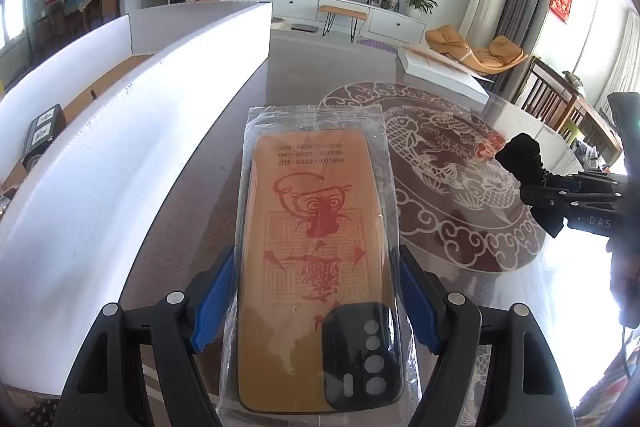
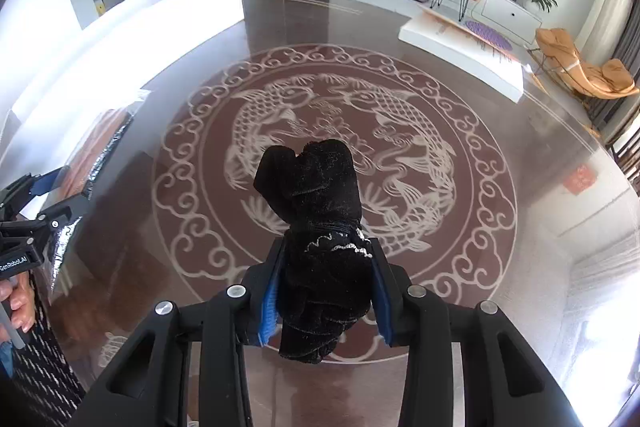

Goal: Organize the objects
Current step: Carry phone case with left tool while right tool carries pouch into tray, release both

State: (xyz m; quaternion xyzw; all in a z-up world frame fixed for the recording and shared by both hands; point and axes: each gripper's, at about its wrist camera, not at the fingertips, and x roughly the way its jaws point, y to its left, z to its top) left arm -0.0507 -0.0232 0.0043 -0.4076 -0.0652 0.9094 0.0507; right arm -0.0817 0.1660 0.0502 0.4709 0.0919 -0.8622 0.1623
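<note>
Left wrist view: the left tongs point(image 1: 316, 303), partly open, clamp a clear-bagged phone case point(image 1: 316, 251) by its long edges, lower centre, above the table point(image 1: 224, 131); a white box point(image 1: 132, 131) stands at left. Right wrist view: the right tongs point(image 2: 326, 291), nearly closed, pinch a black velvet cloth point(image 2: 316, 211) at centre, over the fish medallion point(image 2: 400, 131).

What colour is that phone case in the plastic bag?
Orange-tan phone case with red print; left wrist view.

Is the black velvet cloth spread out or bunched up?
Bunched up: the black velvet cloth is a crumpled wad squeezed between the right gripper's jaws.
</note>
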